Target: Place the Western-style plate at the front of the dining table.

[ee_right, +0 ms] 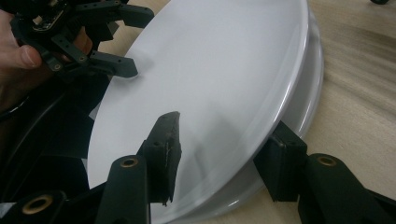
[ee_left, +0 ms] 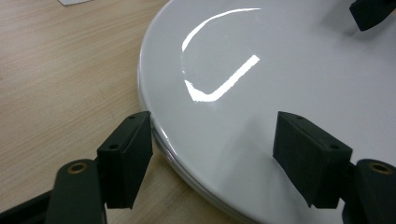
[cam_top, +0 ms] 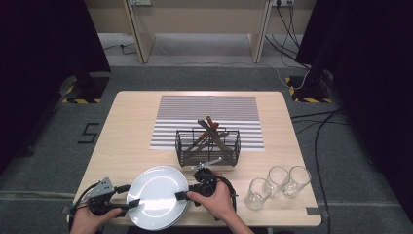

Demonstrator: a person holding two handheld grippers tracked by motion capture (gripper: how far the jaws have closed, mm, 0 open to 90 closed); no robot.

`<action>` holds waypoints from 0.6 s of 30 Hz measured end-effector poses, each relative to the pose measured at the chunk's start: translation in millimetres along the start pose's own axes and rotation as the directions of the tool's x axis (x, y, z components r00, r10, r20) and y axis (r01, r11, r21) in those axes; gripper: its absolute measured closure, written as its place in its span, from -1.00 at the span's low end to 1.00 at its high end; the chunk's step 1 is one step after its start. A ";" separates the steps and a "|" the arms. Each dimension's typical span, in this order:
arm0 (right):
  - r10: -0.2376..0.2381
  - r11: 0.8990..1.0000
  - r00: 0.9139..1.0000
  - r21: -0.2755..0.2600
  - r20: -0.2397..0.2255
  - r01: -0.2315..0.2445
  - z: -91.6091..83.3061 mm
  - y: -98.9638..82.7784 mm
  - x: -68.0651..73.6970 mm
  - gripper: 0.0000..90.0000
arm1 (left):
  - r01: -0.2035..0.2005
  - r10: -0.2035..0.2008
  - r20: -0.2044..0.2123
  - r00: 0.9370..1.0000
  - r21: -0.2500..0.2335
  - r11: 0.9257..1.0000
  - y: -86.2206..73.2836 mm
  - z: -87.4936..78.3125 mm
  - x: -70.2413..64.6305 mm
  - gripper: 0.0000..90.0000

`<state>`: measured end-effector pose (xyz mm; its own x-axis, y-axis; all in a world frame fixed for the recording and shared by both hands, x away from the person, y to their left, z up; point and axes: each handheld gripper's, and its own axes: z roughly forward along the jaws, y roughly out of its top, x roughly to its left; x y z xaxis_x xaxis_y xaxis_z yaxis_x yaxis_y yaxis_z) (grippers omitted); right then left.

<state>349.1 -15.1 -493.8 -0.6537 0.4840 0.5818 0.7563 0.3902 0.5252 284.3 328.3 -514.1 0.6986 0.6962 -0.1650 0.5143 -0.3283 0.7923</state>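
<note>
A stack of white plates (cam_top: 158,195) lies at the table's front edge. The top plate (ee_right: 210,70) is tilted up off the lower plate (ee_right: 310,93) on the side of my right gripper (ee_right: 224,140). That gripper is open astride the top plate's rim, with one jaw over the plate's face and the other under the rim, between the two plates. My left gripper (ee_left: 215,123) stands open at the opposite rim, one jaw over the table and one above the plate. In the high view the left gripper (cam_top: 132,202) and right gripper (cam_top: 181,196) flank the stack.
A black wire basket (cam_top: 208,146) with wooden-handled utensils stands just behind the plates on a striped mat (cam_top: 207,109). Three empty glasses (cam_top: 276,179) stand at the front right. The table's front edge (cam_top: 272,225) runs close under the plates and hands.
</note>
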 end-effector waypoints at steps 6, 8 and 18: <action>0.017 1.000 1.000 -0.002 -0.013 -0.017 4.9 4.6 -4.8 0.18 | -0.002 0.002 -0.006 1.000 0.009 1.000 0.2 0.5 -0.3 -0.38; 0.020 1.000 1.000 -0.001 -0.013 -0.020 5.8 5.5 -5.0 0.18 | 0.002 -0.002 -0.010 1.000 0.003 1.000 0.0 1.6 -0.7 -0.38; 0.041 0.999 0.999 -0.011 0.002 -0.041 11.3 11.3 -10.8 0.38 | 0.002 -0.002 -0.017 1.000 0.013 1.000 0.2 2.4 -1.2 -0.39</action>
<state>365.0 -7.1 -501.2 -0.6222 0.5010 0.6016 0.7820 0.3613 0.5079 284.7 325.9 -515.1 0.6890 0.7077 -0.1567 0.5225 -0.3351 0.7840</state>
